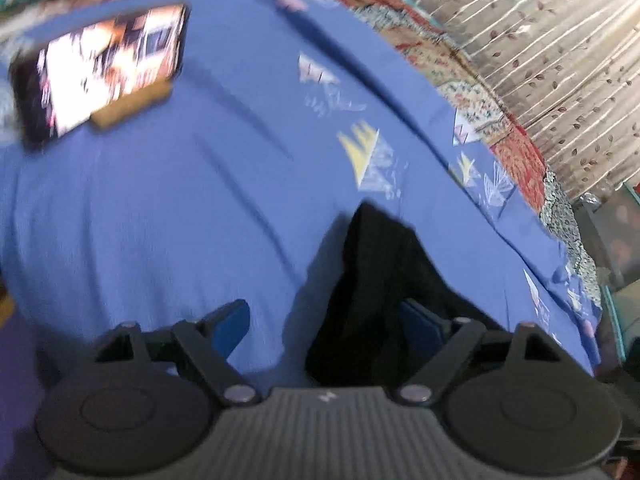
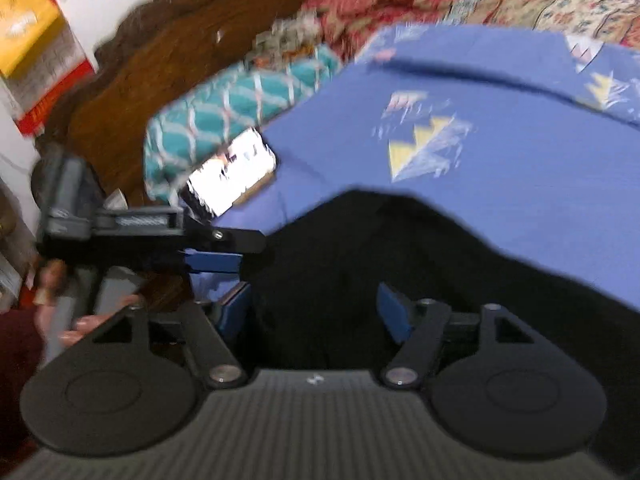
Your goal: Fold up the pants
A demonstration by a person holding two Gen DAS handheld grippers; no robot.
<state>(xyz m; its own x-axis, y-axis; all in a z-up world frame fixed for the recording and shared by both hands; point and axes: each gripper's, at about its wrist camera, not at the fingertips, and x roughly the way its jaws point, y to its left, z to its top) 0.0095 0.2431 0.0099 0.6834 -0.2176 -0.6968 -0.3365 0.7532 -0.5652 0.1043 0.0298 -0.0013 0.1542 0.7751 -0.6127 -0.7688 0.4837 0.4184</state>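
Observation:
Black pants (image 2: 360, 248) lie on a blue bedsheet (image 2: 500, 80). In the left wrist view a bunched part of the pants (image 1: 376, 288) rises between my fingers. My left gripper (image 1: 324, 320) is open, its blue pads wide apart; the cloth sits against the right pad (image 1: 420, 320). My right gripper (image 2: 316, 308) is open, pads spread over the dark cloth. The left gripper (image 2: 224, 256) also shows in the right wrist view, at the pants' left edge, held by a hand (image 2: 80, 324). Both views are motion-blurred.
A lit phone (image 1: 104, 72) leans on a small wooden stand on the sheet, also in the right wrist view (image 2: 232, 172). A teal patterned pillow (image 2: 224, 120) and a red floral quilt (image 2: 400, 4) lie behind. A curtain (image 1: 560, 60) hangs beyond the bed's right edge.

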